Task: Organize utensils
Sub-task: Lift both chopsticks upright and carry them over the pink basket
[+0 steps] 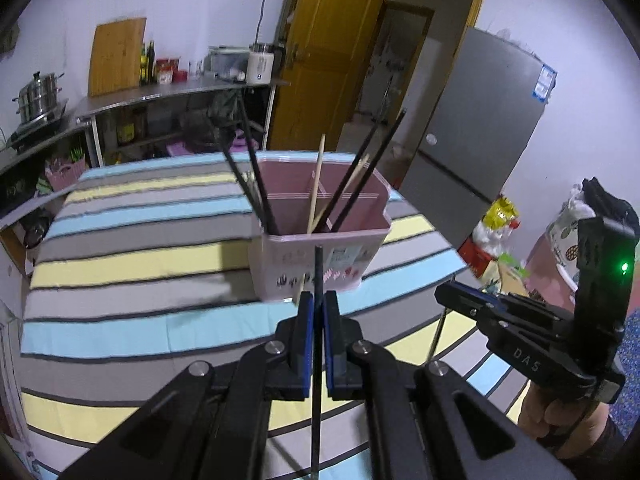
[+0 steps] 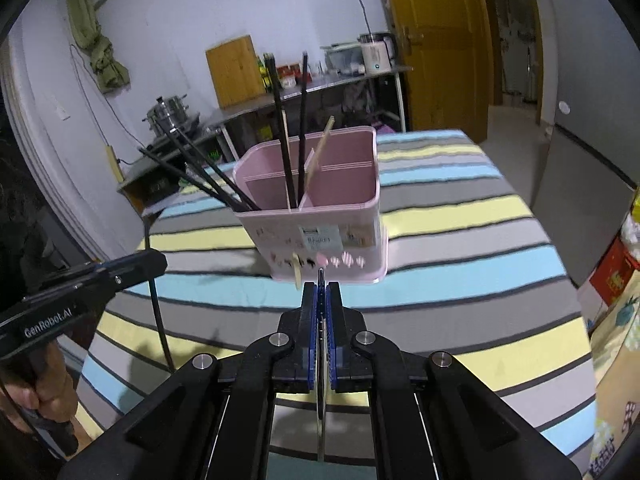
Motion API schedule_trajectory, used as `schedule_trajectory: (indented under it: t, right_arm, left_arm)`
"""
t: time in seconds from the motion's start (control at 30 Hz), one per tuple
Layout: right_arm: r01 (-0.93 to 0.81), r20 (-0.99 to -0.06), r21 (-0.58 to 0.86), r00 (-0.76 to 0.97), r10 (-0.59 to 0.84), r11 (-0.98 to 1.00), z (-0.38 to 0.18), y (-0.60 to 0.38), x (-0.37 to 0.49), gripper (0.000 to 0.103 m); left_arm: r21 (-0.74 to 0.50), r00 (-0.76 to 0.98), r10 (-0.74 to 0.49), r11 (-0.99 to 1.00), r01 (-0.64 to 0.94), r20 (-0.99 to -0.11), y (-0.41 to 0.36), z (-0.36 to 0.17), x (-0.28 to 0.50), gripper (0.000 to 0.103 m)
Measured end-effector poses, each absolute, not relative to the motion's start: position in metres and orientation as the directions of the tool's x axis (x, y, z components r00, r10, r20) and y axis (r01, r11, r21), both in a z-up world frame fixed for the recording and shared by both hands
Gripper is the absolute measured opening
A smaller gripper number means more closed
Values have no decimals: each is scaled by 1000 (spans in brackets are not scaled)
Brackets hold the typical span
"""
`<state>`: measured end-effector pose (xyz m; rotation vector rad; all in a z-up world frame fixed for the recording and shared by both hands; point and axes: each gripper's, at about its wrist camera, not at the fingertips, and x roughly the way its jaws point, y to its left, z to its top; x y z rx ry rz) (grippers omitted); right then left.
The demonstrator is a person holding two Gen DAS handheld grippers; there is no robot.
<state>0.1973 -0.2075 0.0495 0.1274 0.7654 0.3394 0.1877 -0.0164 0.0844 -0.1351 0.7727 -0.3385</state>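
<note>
A pink divided utensil holder (image 1: 320, 258) (image 2: 320, 236) stands on the striped tablecloth, holding several black chopsticks (image 1: 256, 184) (image 2: 286, 140) and a pale wooden one (image 1: 318, 176) (image 2: 320, 148). My left gripper (image 1: 319, 300) is shut on a black chopstick (image 1: 318, 340), held upright just in front of the holder. My right gripper (image 2: 321, 290) is shut on a thin metal utensil (image 2: 320, 400), seen edge-on, also just before the holder. A pale wooden stick tip (image 2: 297, 274) shows beside it. Each gripper shows in the other's view: the right one (image 1: 520, 332), the left one (image 2: 92, 280).
The table (image 1: 120, 260) (image 2: 480, 240) has a striped cloth. A steel counter (image 1: 172, 92) with pot, bottles and kettle stands behind. A yellow door (image 1: 320, 60) and grey fridge (image 1: 480, 128) are at the back right. Bags and boxes (image 1: 496, 240) sit by the table's right edge.
</note>
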Motion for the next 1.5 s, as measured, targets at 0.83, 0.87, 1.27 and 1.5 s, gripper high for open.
schedule_trajectory:
  t: [0.83, 0.87, 1.27, 1.5]
  right_arm:
    - [-271, -619, 215, 705, 346, 938, 76, -212, 165, 4]
    - [-273, -617, 214, 707, 346, 938, 77, -212, 164, 4]
    - [-279, -581, 229, 729, 361, 933, 95, -217, 169, 4]
    - [-283, -559, 229, 745, 364, 931, 109, -216, 186, 4]
  left_arm:
    - [-239, 688, -359, 933, 268, -630, -9, 108, 155, 5]
    - [-238, 690, -360, 933, 270, -628, -9, 109, 154, 5]
    - [-243, 707, -359, 933, 265, -610, -6, 128, 161, 5]
    - [-267, 722, -361, 932, 247, -590, -2, 146, 182, 5]
